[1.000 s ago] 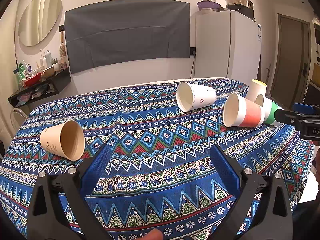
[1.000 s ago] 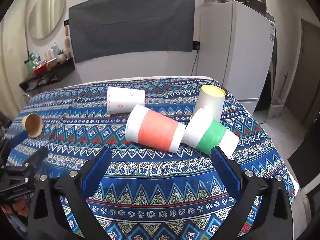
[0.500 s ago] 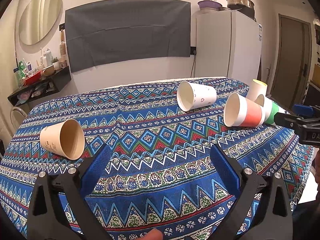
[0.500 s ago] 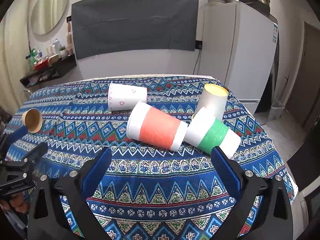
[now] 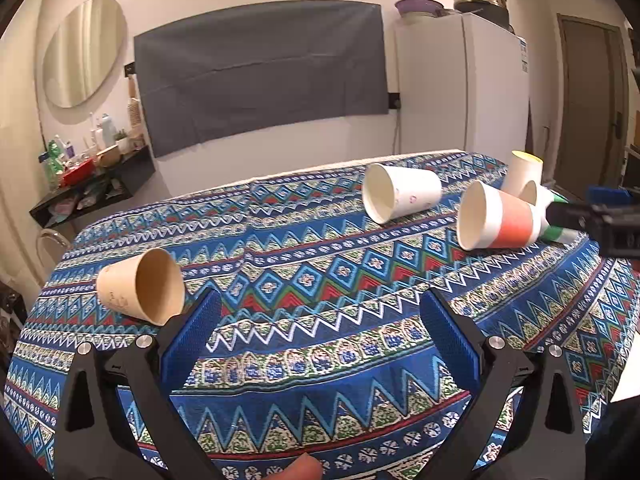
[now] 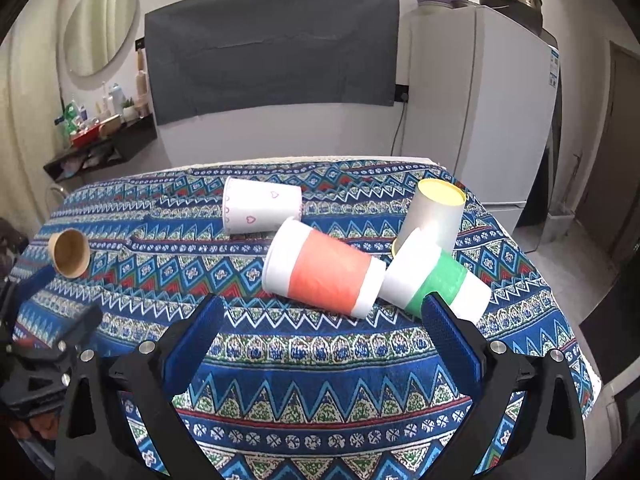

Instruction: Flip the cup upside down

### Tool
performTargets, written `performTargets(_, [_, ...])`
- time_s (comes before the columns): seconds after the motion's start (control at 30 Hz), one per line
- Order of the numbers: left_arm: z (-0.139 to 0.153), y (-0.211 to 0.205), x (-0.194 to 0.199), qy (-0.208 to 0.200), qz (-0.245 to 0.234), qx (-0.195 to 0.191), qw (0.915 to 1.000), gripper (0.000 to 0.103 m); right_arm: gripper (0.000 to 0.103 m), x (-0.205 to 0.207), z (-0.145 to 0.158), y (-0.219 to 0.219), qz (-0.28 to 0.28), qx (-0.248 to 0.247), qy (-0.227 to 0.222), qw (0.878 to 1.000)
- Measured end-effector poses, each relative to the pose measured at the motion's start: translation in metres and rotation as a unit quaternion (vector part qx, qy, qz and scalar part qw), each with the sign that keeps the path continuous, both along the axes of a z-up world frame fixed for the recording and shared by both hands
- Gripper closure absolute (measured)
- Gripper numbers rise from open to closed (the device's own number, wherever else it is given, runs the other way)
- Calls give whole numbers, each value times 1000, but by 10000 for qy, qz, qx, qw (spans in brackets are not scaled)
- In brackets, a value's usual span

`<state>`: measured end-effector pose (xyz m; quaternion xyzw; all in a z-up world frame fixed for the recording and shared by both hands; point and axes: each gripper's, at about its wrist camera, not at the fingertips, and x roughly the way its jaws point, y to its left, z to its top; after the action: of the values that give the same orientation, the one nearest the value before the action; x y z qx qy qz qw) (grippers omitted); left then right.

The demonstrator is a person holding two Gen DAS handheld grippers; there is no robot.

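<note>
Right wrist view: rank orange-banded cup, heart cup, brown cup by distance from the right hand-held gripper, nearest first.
From the right hand-held gripper:
1. Orange-banded cup, lying on its side just ahead of the fingers, slightly right of centre.
2. Heart cup, on its side behind the orange one, centre.
3. Brown cup, on its side far left, by the left hand-held gripper.

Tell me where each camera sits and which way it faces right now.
Left wrist: low over the near left of the tablecloth, facing the brown cup; open left tool, fingertip below.
Right wrist: near right, facing the red-banded cup and green-banded cup; open right tool.
Shared: all cups; each shows the other tool at its edge.
</note>
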<state>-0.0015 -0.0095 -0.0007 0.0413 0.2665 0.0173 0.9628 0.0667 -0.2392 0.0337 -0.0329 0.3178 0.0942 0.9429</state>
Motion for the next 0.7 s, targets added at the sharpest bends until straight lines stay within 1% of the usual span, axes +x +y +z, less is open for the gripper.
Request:
performTargets(0.13, [5, -6, 9, 153, -191, -19, 9997, 6, 8, 10, 6, -1, -43, 20, 9, 10000])
performTargets(0.2, [11, -8, 13, 153, -268, -30, 9995, 6, 8, 15, 9, 0, -51, 37, -22, 10000])
performTargets(0.33, [23, -15, 25, 147, -316, 136, 9993, 6, 8, 26, 16, 3, 27, 96, 24, 9999])
performTargets(0.5, [30, -20, 45, 218, -398, 217, 9987, 6, 8, 44, 25, 7, -8, 80, 89, 9999])
performTargets(0.67, [30, -21, 76, 510, -529, 23, 9973, 6, 8, 69, 26, 5, -157, 197, 270, 9993])
performTargets(0.7, [28, -20, 83, 628, -550, -23, 9965, 6, 8, 73, 24, 4, -202, 217, 307, 9991])
